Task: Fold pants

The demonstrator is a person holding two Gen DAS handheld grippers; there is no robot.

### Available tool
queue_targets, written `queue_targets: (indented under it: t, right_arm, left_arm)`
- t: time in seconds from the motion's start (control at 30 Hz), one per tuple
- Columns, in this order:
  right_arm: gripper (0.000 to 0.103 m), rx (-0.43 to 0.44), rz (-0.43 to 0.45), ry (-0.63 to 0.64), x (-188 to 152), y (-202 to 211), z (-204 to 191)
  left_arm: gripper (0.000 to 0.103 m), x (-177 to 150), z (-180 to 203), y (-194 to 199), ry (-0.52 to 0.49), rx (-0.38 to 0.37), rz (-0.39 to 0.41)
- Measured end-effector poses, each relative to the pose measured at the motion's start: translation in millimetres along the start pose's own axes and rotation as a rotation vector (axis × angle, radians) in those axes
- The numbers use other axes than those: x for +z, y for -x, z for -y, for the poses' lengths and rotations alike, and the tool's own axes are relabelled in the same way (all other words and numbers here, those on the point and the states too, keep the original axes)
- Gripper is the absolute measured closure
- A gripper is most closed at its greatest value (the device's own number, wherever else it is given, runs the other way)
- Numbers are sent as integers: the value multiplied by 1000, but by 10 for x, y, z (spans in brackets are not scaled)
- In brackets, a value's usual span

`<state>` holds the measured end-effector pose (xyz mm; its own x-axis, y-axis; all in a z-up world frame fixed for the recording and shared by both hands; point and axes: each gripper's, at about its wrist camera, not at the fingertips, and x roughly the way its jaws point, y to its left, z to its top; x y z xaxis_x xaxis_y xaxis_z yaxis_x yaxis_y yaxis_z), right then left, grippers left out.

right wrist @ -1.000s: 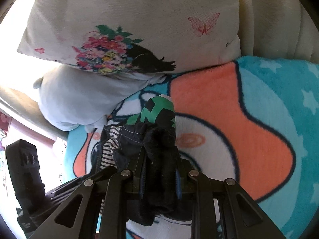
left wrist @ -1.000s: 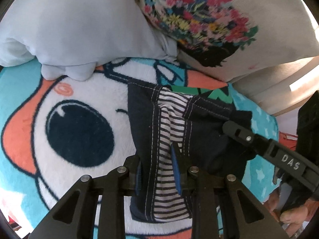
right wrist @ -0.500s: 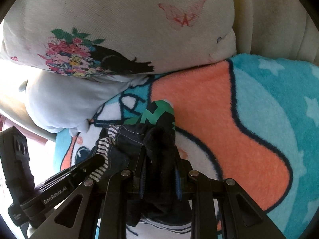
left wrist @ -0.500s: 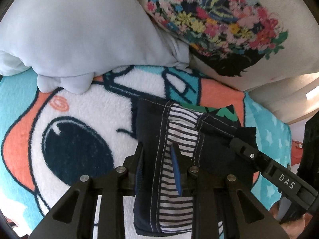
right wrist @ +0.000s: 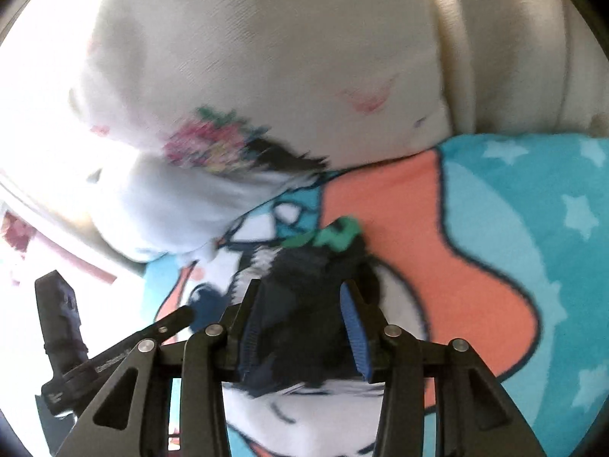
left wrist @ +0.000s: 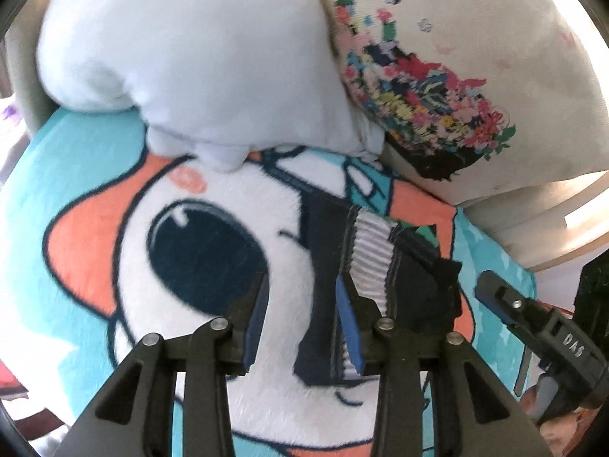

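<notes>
Folded small and dark, pants (left wrist: 335, 266) lying on the cartoon blanket (left wrist: 114, 251), striped lining showing on top, a scrap of green peeking at the far corner. Just short of the pale blue pillow (left wrist: 198, 61) and the flowered pillow (left wrist: 456, 87) at the head of the bed.

Left claw (left wrist: 300, 320) spread wide now, nothing pinched; right finger (left wrist: 348, 327) over the striped panel, left finger over bare blanket beside the bundle. Right claw (right wrist: 300, 327) parted too, dark cloth (right wrist: 304, 304) sitting loose between the blue pads, not squeezed. In the left view, right claw (left wrist: 495, 297) parked just off the bundle's right edge.

Risks from here: a pad snagging the lining on the way out and dragging the top layer open. Fluffy blanket underneath, so an uneven base and a fold that could spring or slump once let go. Right view badly blurred, so contact there hard to judge; fabric possibly clinging to a pad.

Against half a second ago: both claws clamped on the pants then, left on the striped part, right on the dark bunched end. Now released on both sides. Left claw shifted sideways off the bundle, right claw drawn away from it.
</notes>
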<state>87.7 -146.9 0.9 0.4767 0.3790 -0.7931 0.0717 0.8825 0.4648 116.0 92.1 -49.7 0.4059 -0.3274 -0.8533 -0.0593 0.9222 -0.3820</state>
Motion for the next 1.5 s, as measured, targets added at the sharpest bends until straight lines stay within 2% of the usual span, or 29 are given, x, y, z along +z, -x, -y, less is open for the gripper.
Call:
queue_targets:
  t: [0.13,0.23,0.27,0.33,0.47,0.57,0.73,0.97,1.17,1.5]
  right_arm:
    - [58,-35,-62,8,-144,-315,-37]
    - [58,-130,-80,-18,-209,-461,79]
    - [58,-134,-74,-33,-213,-453,111]
    - [58,-127,-55,-62,-213,-366,130]
    - [49,-143,37,-79,-269,-62,81]
    - [46,-183,79,-84,-416,130,44]
    - [44,-262,79,-104,-743,280,85]
    - [42,-329,68,-156,-1126,369,161]
    - [41,-359,54,-185,-1301,356,113]
    - [39,-381,29,-145,-1370,254,-90]
  left_arm:
    - [68,-145,-103,24,3,20,-20]
    - [68,-239,-107,108,-31,38,-9]
    - [67,-270,-95,146,-46,46,0]
    - [66,-302,-64,202,-73,58,17]
    - [65,-353,59,349,-150,70,64]
    - [64,-392,174,437,-211,69,95]
    - [56,-522,384,570,-319,51,122]
    - [49,-774,518,626,-424,22,93]
    - [46,-921,475,664,-462,5,76]
    - [44,-900,352,713,-448,-3,73]
